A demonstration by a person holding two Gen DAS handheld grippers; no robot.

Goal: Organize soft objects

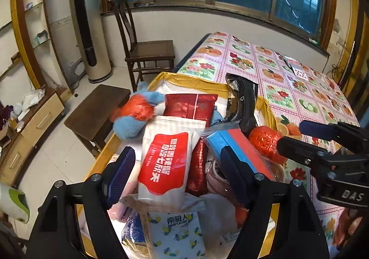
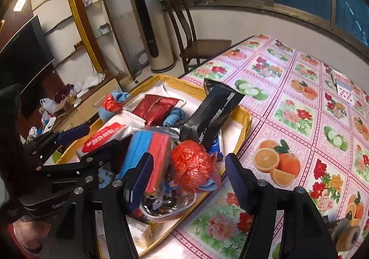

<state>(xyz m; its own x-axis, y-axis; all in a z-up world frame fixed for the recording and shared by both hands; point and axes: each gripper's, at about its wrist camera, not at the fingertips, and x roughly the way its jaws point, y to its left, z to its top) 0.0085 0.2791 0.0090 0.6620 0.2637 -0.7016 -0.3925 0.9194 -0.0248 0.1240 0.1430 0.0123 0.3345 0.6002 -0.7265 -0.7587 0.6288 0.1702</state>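
Note:
A yellow cardboard box on the table is heaped with soft packs. My left gripper is open, hovering over a white pack with a red label without touching it. Beside that pack lie a blue-and-red packet in clear film, a dark red pouch, a black pouch and a red crumpled plastic ball. My right gripper is open, its fingers either side of that ball.
The floral tablecloth stretches right of the box, with a small card far back and a tape roll near the edge. A wooden chair, a low bench and a tower air conditioner stand on the floor left.

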